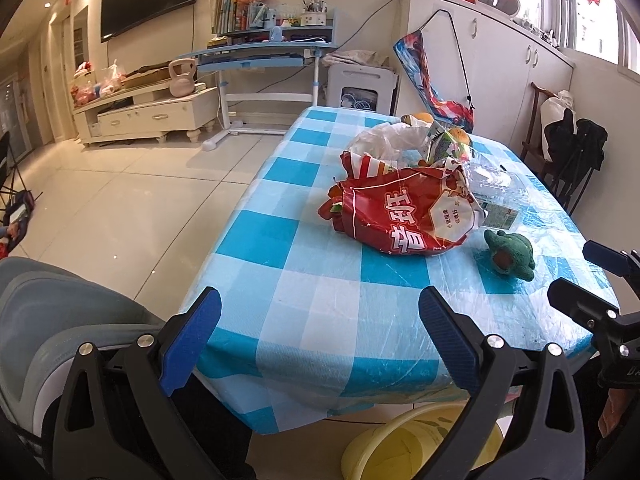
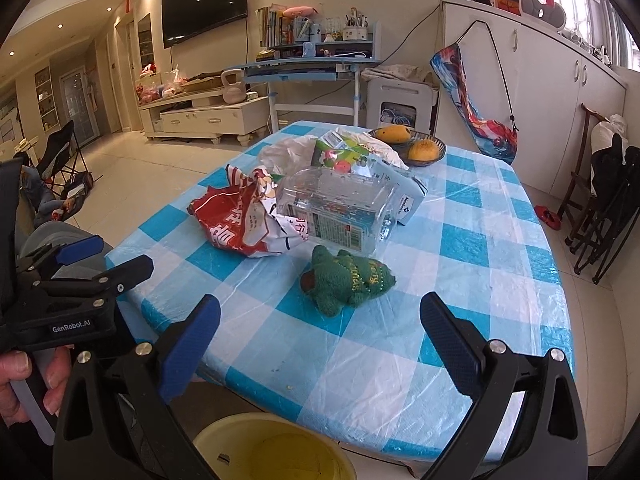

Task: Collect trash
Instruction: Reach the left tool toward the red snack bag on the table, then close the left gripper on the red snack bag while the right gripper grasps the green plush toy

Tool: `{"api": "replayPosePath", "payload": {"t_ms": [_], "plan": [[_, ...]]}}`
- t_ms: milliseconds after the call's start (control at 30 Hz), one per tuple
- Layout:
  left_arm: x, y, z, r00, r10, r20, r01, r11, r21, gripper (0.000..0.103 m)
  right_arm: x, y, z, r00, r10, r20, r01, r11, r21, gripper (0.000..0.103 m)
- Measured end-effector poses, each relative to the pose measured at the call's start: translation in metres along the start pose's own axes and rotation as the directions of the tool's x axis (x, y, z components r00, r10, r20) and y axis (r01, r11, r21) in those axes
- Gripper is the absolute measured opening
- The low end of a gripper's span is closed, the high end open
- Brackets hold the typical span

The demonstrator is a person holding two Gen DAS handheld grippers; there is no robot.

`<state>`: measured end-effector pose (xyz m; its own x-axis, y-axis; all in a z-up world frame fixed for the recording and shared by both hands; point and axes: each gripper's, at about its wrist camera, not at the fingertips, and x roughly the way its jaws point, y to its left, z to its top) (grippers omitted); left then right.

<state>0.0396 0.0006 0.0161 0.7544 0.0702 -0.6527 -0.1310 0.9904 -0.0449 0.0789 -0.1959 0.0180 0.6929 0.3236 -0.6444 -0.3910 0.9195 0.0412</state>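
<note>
1. Task looks unstarted: all the trash sits on the blue-and-white checked plastic-covered tablecloth, none of it visibly binned.
2. Left gripper: jaws wide apart, nothing between them, held short of the table's near edge. Right gripper: same, jaws spread and empty, hovering over the near edge.
3. The trash pile lies mid-table. A crumpled red snack bag with white characters is nearest the left gripper. Touching it on its right is a crushed clear plastic bottle with a printed label.
4. Behind those sit a crumpled white plastic bag and a green-and-white printed carton. A flat white wrapper pokes out past the bottle.
5. Probably not trash: a green knitted plush toy with gold lettering, just in front of the pile and nearest the right gripper. Likewise a dark bowl holding orange-yellow fruit at the far end.
6. A round yellow plastic bin stands on the floor below the near table edge, between and under the grippers. What I can see of its inside is bare, but the view is partial.
7. Left to do, by my read: every piece, grab then drop in the bin. The red bag is the easiest first pick.
</note>
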Motion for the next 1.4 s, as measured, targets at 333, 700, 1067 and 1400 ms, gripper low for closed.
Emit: {"api": "replayPosePath", "payload": {"t_ms": [333, 700, 1067, 1400], "plan": [[0.036, 0.002, 0.02, 0.994, -0.085, -0.066, 0.076, 0.99, -0.122, 0.095, 0.02, -0.019, 0.007, 0.999, 0.041, -0.036, -0.038, 0.996, 0.08, 0.09], [0.087, -0.003, 0.043, 0.984, -0.142, -0.111, 0.1, 0.943, -0.317, 0.088, 0.04, -0.024, 0.004, 0.995, 0.064, -0.07, -0.054, 0.989, 0.14, 0.082], [0.092, -0.002, 0.051, 0.963, -0.258, -0.072, 0.232, 0.939, -0.255, 0.013, 0.045, -0.029, -0.003, 0.991, 0.095, -0.09, -0.078, 0.981, 0.176, 0.057], [0.071, 0.032, 0.032, 0.954, -0.284, -0.099, 0.257, 0.942, -0.217, 0.013, 0.037, -0.027, -0.009, 0.991, 0.107, -0.083, -0.09, 0.978, 0.189, 0.052]]}}
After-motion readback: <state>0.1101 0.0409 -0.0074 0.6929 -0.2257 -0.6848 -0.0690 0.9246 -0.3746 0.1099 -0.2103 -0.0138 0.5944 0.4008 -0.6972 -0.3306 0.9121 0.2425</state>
